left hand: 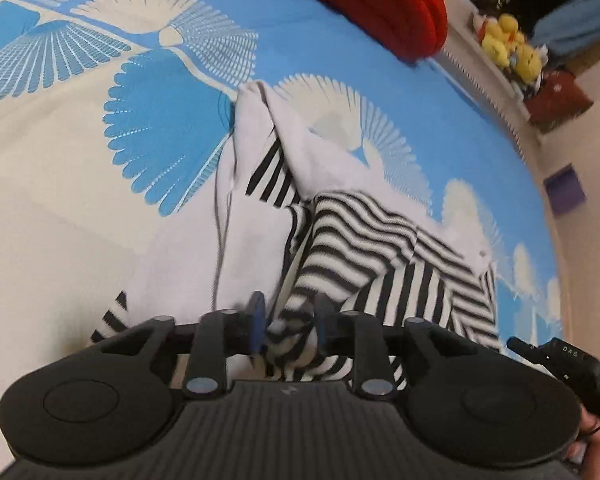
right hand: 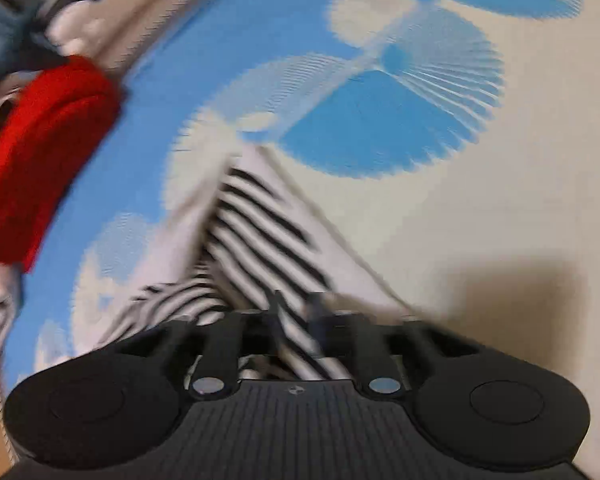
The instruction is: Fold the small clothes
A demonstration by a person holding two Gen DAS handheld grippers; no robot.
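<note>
My left gripper [left hand: 288, 320] is clamped on a bunched striped edge of the garment [left hand: 340, 208], a small white and black-striped piece lying on the blue and cream bedspread [left hand: 80, 208]. My right gripper [right hand: 296, 316] is pinched on another striped edge of the same garment [right hand: 260, 232], though that view is blurred. In both views the cloth stretches lengthwise from my fingers to a narrow white end far out on the bed, pointing towards the red cushion [left hand: 380, 4] at the bed's far edge, with yellow plush toys [left hand: 508, 44] beyond it.
</note>
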